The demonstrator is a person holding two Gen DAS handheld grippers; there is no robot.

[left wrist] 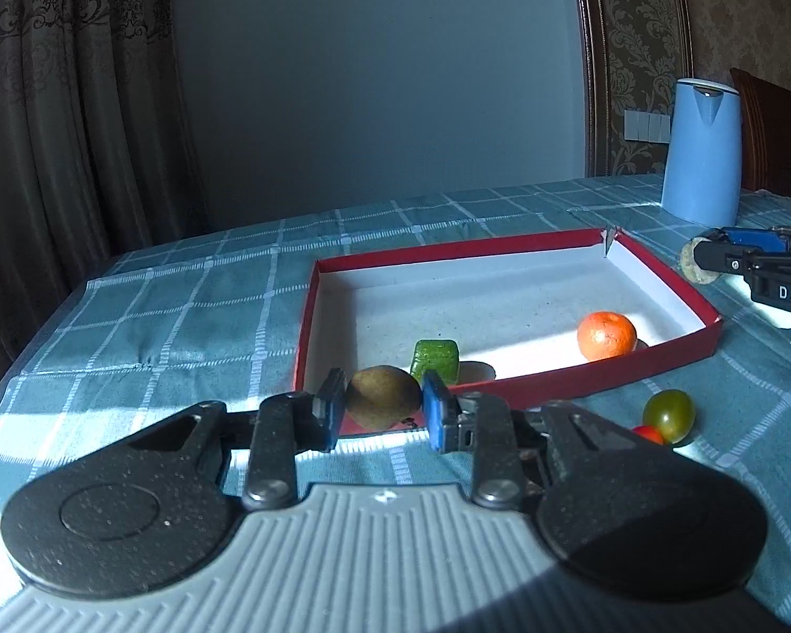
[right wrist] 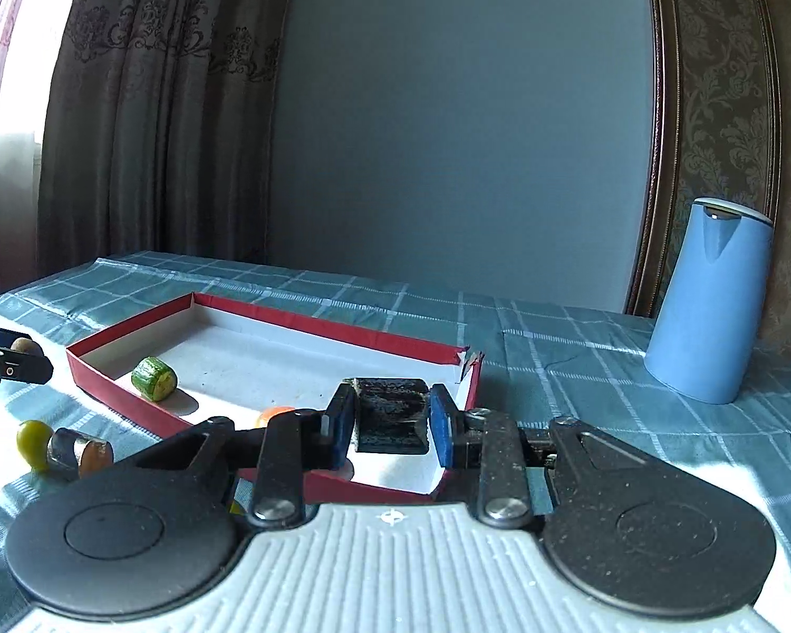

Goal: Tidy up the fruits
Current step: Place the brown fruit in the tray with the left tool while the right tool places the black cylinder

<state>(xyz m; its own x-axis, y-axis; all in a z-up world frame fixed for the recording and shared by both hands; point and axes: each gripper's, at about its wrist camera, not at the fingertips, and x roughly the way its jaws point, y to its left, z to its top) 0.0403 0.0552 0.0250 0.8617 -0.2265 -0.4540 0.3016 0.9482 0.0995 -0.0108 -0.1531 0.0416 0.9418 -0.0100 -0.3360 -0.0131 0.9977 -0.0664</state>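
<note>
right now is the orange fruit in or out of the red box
In. The orange fruit sits on the white floor of the red box near its right wall, alongside a green piece.

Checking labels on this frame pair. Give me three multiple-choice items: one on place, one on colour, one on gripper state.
1. Where is the orange fruit?
A. Inside the red box
B. On the cloth beside the kettle
C. Between gripper pads

2. What colour is the kettle?
A. White
B. Light blue
C. Red

3. What does the left gripper hold?
A. Nothing, jaws wide apart
B. The green grape
C. A brown kiwi-like fruit

Answers:
1. A, it sits on the box's white floor near the right wall.
2. B, its whole body is pale blue in both views.
3. C, both blue pads press on the brown fruit's sides; the green grape lies on the cloth.
</note>
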